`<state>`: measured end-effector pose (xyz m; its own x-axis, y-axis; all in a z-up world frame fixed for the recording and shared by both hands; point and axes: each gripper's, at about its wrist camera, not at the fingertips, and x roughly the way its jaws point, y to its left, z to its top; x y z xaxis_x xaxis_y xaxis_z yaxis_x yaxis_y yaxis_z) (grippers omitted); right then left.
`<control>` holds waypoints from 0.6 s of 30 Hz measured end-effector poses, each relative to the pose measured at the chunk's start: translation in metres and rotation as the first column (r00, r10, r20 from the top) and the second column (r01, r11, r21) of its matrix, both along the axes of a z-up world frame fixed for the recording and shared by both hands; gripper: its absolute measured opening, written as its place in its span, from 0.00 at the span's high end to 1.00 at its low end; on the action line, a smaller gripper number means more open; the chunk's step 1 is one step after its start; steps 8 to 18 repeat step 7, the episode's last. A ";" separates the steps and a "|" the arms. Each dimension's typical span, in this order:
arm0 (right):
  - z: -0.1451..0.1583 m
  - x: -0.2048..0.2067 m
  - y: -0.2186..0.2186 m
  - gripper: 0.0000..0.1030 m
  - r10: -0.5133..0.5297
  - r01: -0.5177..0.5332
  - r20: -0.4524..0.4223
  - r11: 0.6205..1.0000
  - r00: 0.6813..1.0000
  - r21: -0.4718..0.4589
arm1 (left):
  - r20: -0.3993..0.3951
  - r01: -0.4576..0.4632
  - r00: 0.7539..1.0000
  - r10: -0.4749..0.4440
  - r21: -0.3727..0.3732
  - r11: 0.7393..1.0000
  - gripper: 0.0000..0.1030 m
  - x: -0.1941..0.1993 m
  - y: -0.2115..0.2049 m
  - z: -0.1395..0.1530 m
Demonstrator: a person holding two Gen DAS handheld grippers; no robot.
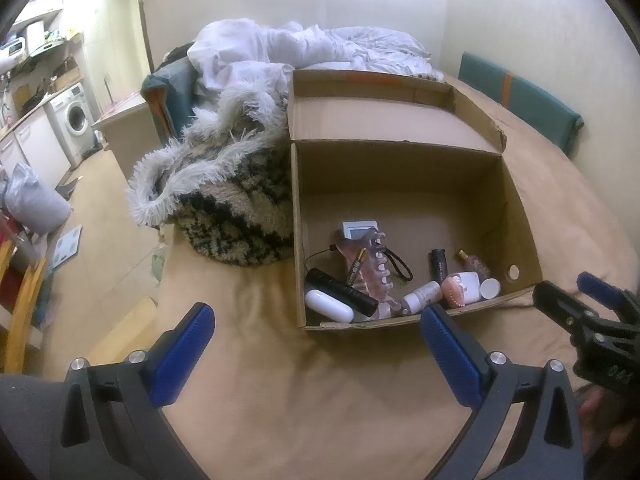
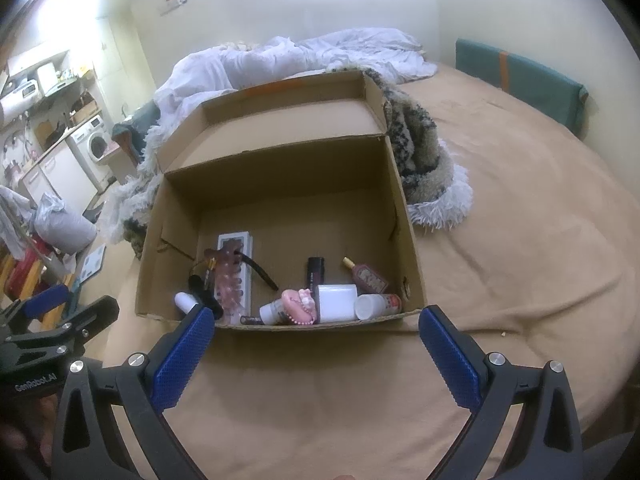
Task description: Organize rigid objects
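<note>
An open cardboard box stands on a tan bedsheet. Inside lie several small rigid items: a pink hair claw, a white capsule, a black tube, a pink denture model, a white block, a small perfume bottle and a dark lipstick. My left gripper is open and empty, just short of the box's near wall. My right gripper is open and empty, also just short of the near wall.
A shaggy black-and-cream blanket with a white fringe lies against the box. A white duvet is heaped behind. A teal cushion stands by the wall. The bed's edge drops to the floor at left.
</note>
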<state>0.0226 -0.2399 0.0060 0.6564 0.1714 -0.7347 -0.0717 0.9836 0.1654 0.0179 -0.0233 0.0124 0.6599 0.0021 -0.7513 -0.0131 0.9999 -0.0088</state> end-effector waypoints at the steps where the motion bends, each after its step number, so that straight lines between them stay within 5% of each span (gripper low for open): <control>1: 0.000 0.000 -0.001 0.00 -0.001 0.001 -0.003 1.000 1.000 0.005 | 0.000 0.001 1.000 -0.001 0.002 1.000 0.00 0.000 0.000 0.000; 18: -0.001 0.001 -0.001 0.00 -0.001 0.001 -0.006 1.000 1.000 0.009 | 0.010 0.003 1.000 -0.003 0.010 1.000 0.00 -0.001 0.001 -0.001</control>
